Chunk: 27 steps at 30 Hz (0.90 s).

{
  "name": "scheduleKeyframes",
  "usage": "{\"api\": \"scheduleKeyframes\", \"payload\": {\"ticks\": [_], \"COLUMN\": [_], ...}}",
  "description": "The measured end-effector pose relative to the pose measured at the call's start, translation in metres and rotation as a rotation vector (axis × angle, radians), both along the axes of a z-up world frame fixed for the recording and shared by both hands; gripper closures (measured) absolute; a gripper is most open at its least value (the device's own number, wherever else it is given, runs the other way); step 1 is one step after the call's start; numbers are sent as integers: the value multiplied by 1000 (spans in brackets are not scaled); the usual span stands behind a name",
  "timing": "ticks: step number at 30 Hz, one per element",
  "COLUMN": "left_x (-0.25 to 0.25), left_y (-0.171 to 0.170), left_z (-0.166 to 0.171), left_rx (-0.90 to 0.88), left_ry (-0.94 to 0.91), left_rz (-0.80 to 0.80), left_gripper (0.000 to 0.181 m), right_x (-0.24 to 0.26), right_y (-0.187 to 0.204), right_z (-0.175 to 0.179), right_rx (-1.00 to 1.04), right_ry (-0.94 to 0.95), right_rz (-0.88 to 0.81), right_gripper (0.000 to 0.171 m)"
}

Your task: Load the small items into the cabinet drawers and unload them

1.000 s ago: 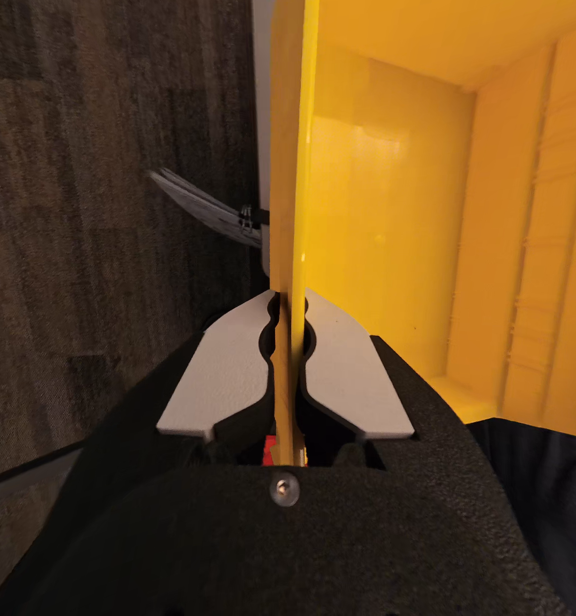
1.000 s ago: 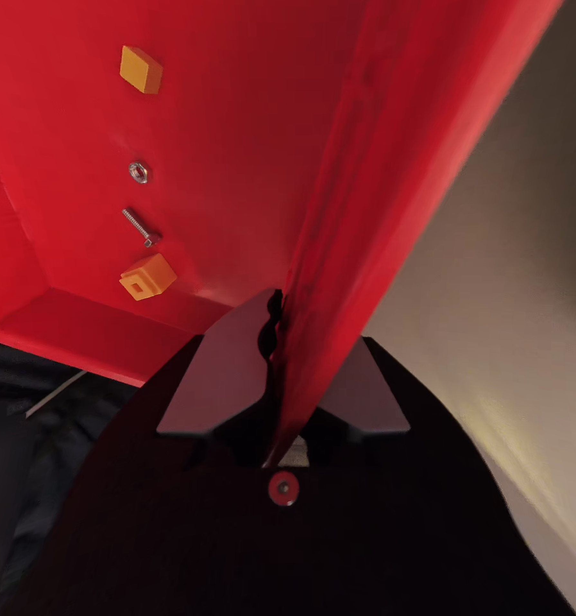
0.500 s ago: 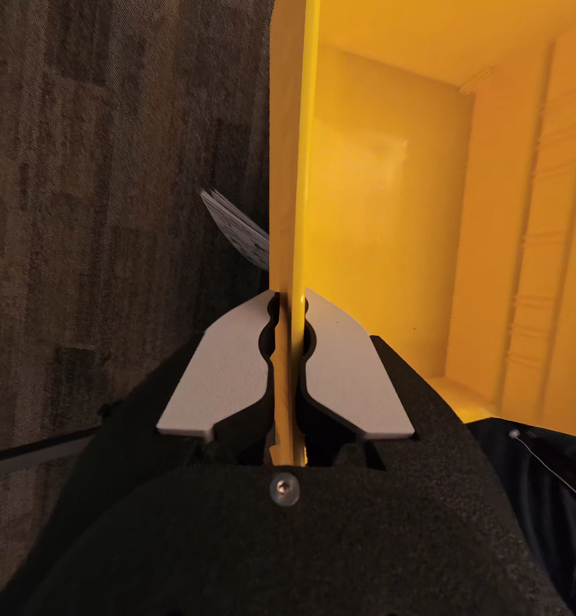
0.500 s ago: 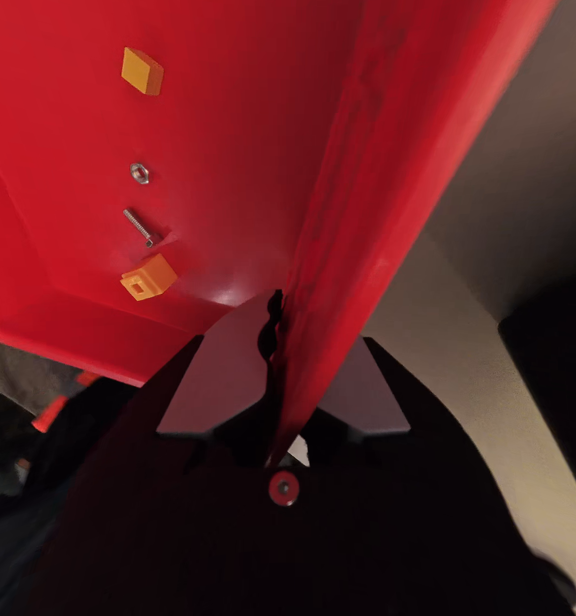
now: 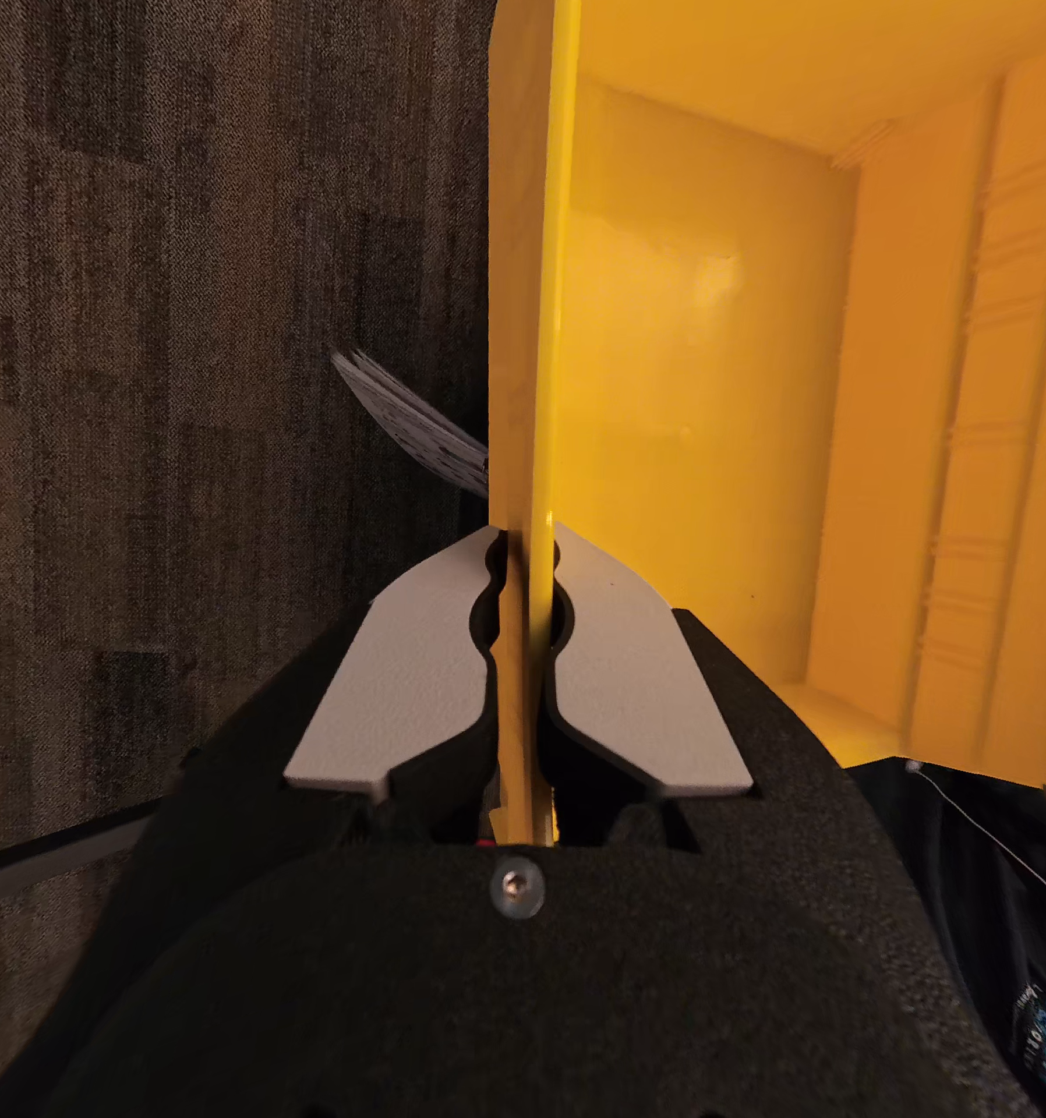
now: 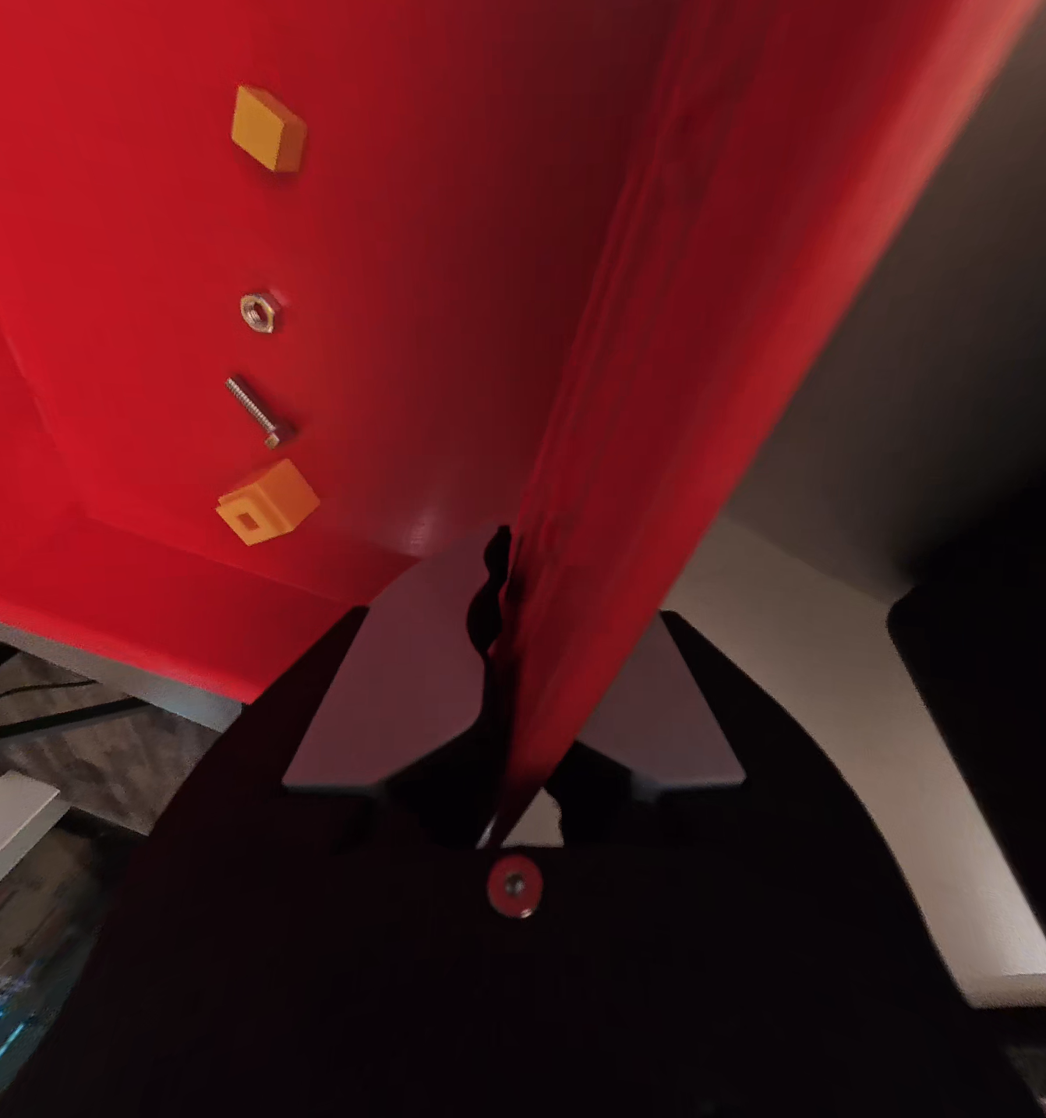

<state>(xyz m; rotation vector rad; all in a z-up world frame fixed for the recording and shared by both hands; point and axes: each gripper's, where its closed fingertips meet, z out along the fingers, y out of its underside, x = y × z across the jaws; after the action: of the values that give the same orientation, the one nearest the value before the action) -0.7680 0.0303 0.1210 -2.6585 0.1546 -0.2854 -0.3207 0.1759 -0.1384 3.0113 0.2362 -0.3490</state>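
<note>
The left gripper (image 5: 523, 605) is clamped on the thin side wall of a glossy yellow drawer (image 5: 720, 363) with ribbed plastic sides, above dark mottled carpet (image 5: 175, 302). The right gripper (image 6: 511, 611) pinches the wall of a red drawer (image 6: 448, 181) holding two orange blocks (image 6: 266, 502), a steel nut (image 6: 259, 313) and a threaded bolt (image 6: 260, 411).

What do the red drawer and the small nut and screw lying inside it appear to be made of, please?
The red drawer looks like glossy moulded plastic: uniform colour, a soft sheen, thin walls. The nut and screw look like bare metal: silvery grey with bright glints, the screw's shank visibly threaded.
</note>
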Motion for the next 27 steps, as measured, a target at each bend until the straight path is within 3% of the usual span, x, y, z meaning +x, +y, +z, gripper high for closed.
{"api": "scheduleKeyframes", "payload": {"ticks": [6,9,14,19,27], "left_x": [17,27,59,128,326], "left_y": [5,10,17,31,50], "left_z": [3,6,12,22,70], "left_rx": [14,27,25,29,72], "left_ry": [-34,-48,-23,10,-40], "left_rz": [-29,-29,-85,-200,-498], "left_gripper": [173,173,173,173,173], "right_x": [2,2,33,132,349], "right_y": [13,10,-22,-92,-233], "right_z": [35,80,174,224,236], "right_rx": [167,282,588,736,866], "right_ry": [-69,-113,-78,19,-24], "right_rz": [57,197,321,317,-34], "right_gripper": [143,129,130,130,130]}}
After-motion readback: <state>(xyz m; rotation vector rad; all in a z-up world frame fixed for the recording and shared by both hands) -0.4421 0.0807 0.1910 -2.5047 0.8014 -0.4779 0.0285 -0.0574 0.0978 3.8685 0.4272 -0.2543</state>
